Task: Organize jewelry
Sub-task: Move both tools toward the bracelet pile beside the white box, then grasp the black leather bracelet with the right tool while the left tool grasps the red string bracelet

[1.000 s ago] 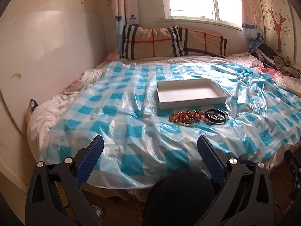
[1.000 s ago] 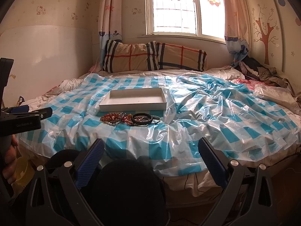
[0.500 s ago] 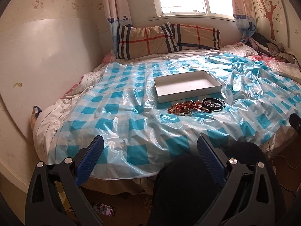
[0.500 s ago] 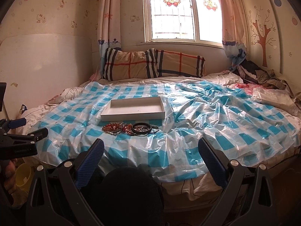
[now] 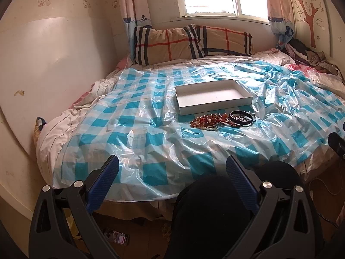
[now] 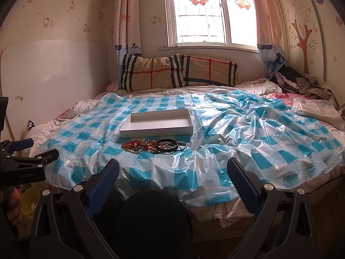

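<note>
A pile of jewelry lies on the blue checked plastic sheet on the bed: red-brown bead bracelets (image 5: 206, 119) (image 6: 134, 145) and black bangles (image 5: 241, 116) (image 6: 167, 146). Just behind it sits an empty white shallow box (image 5: 213, 96) (image 6: 158, 123). My left gripper (image 5: 172, 177) is open and empty, held short of the bed's near edge. My right gripper (image 6: 173, 176) is open and empty too, over the bed's near edge, well short of the jewelry. The left gripper also shows at the left edge of the right wrist view (image 6: 28, 151).
Plaid pillows (image 6: 179, 72) lie at the head of the bed under the window. Crumpled clothes (image 6: 301, 84) are heaped at the far right. A white headboard panel (image 5: 54, 64) stands on the left. My dark-clothed knee (image 5: 215, 205) is below the grippers. A yellow cup (image 6: 29, 199) stands on the floor.
Both grippers have drawn back and tilted up a little, so the bed and jewelry sit farther off and more wall and window show. Both stay open and empty.
</note>
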The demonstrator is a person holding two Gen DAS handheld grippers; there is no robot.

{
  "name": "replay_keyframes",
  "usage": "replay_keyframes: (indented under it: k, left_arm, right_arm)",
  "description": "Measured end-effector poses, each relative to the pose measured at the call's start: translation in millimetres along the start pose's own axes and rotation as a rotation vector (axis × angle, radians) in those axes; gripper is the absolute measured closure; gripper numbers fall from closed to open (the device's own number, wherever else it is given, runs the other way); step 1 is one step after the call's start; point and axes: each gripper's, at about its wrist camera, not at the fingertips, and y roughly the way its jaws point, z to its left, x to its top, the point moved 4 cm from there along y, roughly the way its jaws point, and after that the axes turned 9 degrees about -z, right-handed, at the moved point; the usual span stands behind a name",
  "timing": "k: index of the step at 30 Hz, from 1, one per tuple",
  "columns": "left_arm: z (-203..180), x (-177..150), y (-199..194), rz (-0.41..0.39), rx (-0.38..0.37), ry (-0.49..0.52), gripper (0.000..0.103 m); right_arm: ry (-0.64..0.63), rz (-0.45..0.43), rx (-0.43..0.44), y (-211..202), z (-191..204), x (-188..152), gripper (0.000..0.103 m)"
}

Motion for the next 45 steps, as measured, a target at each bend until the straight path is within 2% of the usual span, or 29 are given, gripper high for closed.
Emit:
replay_keyframes:
  k: [8,19,27,32,37,42,45]
  left_arm:
    - [-1,-2,12,0.032,-0.016,-0.01,0.008]
    - [-5,7,68,0.082,-0.069,-0.001,0.01]
    - [-31,21,140,0.127,-0.136,0.05,0.015]
    - [-44,25,174,0.136,-0.163,0.068,0.014]
    - [-42,18,200,0.17,-0.18,0.058,0.014]
    - [-37,11,218,0.188,-0.186,0.06,0.013]
    - [-36,12,227,0.194,-0.2,0.057,0.013]
  right_arm:
    - [-0.006,0.008,0.009,10,1,-3,0.007]
    - [-0.056,0.043,0.04,61,-3,0,0.007]
    - [-0.063,0.093,0.108,126,-6,6,0.007]
    - [-0.126,0.193,0.145,199,-3,6,0.007]
    - [-0.196,0.289,0.204,265,15,-2,0.007]
    - [-0.261,0.359,0.24,308,29,-14,0.007]
    - [-0.226,0.405,0.285,323,26,-20,0.011]
